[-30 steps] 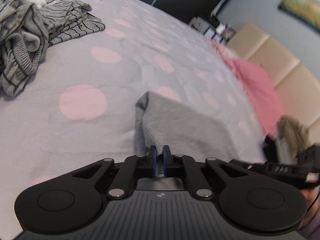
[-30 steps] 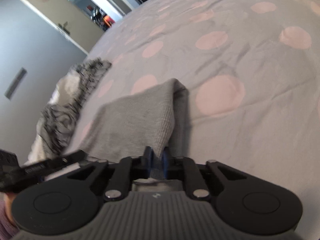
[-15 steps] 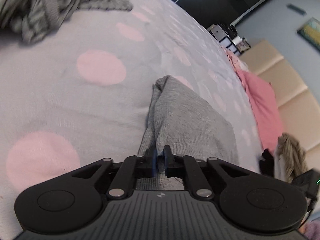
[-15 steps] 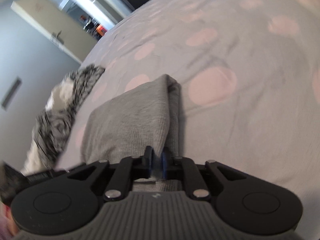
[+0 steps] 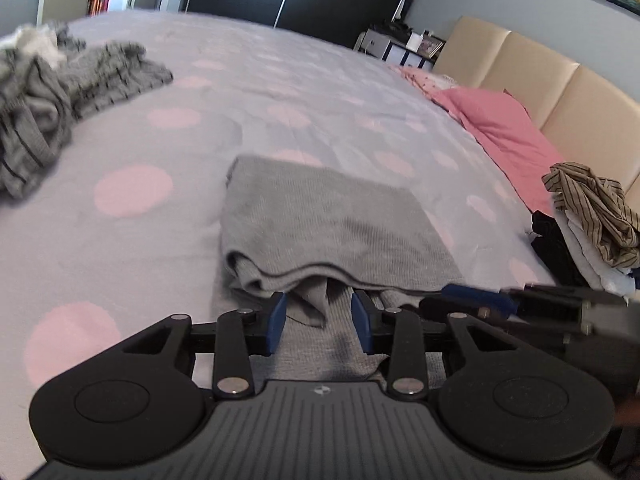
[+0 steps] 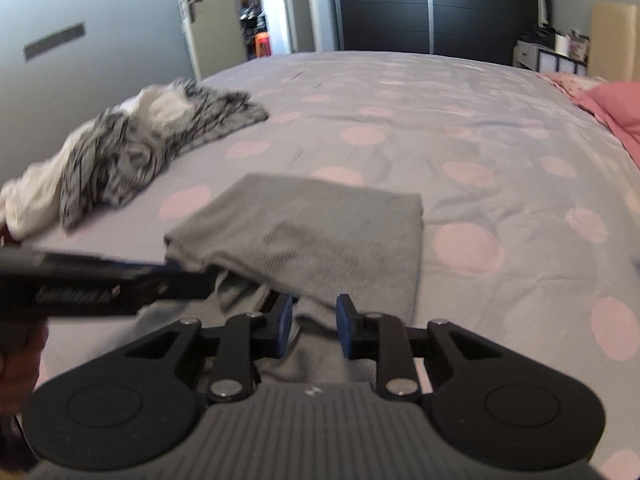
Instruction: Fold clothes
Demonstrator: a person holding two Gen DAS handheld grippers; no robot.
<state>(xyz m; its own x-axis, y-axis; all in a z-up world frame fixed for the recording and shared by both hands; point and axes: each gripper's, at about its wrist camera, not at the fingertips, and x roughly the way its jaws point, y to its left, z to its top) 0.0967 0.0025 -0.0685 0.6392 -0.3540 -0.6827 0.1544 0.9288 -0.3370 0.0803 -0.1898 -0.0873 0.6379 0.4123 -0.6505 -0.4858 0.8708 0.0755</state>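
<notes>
Lilac bedding (image 5: 132,248) printed with round pink dots is spread smooth over a wide bed, backed by a padded beige headboard (image 5: 560,92) of three panels and a dark wardrobe (image 6: 432,12).

One grey sweater (image 5: 320,224), of fine ribbed knit, is folded into a soft rectangle and lies just ahead of both tools, its loose lower hem reaching back under them. One crumpled heap (image 5: 48,92) of grey striped and white cloth is seen far ahead to the left. One pink pillow (image 5: 504,128) lies ahead to the right, and nearer on that side one stack (image 5: 588,232) of folded clothes is topped by a bunched brown striped piece.

Two tools are seen. The left hand-held gripper (image 5: 319,322) has its blue pads parted and opening; a fold of the hem lies between them, not pressed. The right hand-held gripper (image 6: 313,330) stands at a narrower gap, its jaws closing, with grey knit between the pads but not pinched. Each tool shows at the other's side, just beside it.
</notes>
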